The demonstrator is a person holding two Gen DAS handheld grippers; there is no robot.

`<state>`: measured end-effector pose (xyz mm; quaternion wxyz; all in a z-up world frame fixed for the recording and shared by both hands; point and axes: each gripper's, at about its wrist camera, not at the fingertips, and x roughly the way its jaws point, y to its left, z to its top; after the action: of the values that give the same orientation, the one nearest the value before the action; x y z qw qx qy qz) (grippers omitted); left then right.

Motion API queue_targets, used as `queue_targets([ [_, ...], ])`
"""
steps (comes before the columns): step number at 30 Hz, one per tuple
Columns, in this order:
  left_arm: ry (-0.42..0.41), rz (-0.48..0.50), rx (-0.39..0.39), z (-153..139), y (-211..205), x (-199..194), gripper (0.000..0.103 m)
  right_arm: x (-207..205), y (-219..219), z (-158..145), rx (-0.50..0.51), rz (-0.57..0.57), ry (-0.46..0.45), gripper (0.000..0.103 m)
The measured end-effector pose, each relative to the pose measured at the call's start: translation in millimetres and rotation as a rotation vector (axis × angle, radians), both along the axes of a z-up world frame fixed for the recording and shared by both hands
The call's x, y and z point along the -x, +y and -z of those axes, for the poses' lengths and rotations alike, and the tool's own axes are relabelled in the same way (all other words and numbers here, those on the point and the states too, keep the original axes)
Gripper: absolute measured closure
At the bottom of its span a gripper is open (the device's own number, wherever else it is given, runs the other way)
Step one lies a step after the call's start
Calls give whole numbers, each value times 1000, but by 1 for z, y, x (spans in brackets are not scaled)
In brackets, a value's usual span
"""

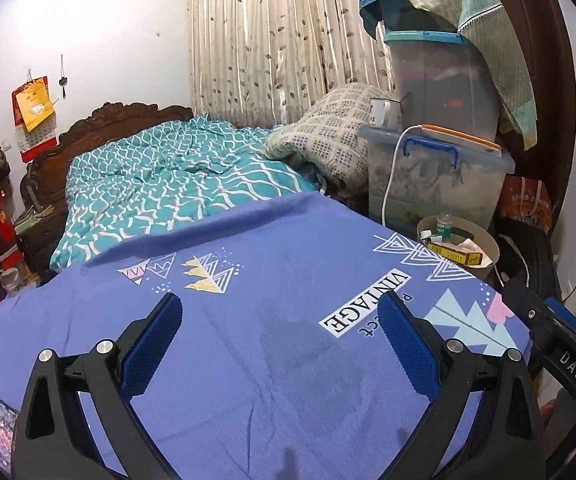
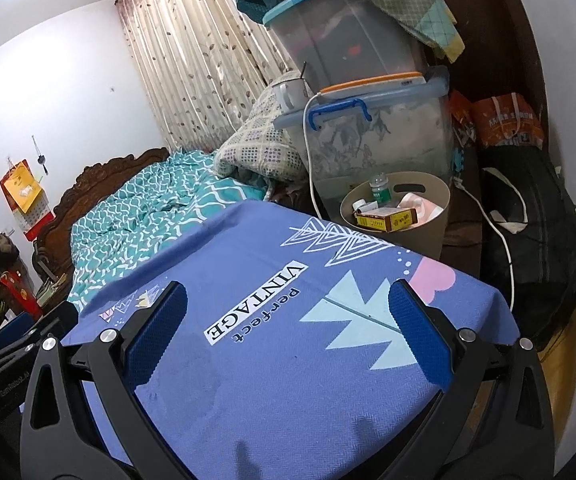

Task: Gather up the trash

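Observation:
A beige round trash bin (image 2: 427, 224) stands past the far right corner of a table covered in blue printed cloth (image 2: 288, 344). It also shows in the left wrist view (image 1: 487, 240). Inside lie a yellow and red carton (image 2: 387, 219), a small clear bottle with a green label (image 2: 377, 190) and crumpled paper. My left gripper (image 1: 280, 320) is open and empty above the cloth. My right gripper (image 2: 288, 308) is open and empty above the cloth, nearer the bin.
Two stacked clear storage boxes (image 2: 371, 128) stand behind the bin, with a white cable (image 2: 307, 160) hanging down. A bed with a teal quilt (image 1: 168, 184) lies behind the table. A black bag (image 2: 535, 216) sits on the floor at right. A phone (image 1: 4, 436) lies on the cloth's left edge.

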<state>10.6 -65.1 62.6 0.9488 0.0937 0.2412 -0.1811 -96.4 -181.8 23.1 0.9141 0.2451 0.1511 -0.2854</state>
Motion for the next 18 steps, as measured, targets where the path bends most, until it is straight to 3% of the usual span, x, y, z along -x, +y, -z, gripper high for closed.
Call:
queue_targets([
  [4,7,31,42,0,3,-1,9,3,2,-5,18,4,-7,3],
  [18,13,36,34,1,6,-4,8,3,5,-2,27,1,-5,3],
])
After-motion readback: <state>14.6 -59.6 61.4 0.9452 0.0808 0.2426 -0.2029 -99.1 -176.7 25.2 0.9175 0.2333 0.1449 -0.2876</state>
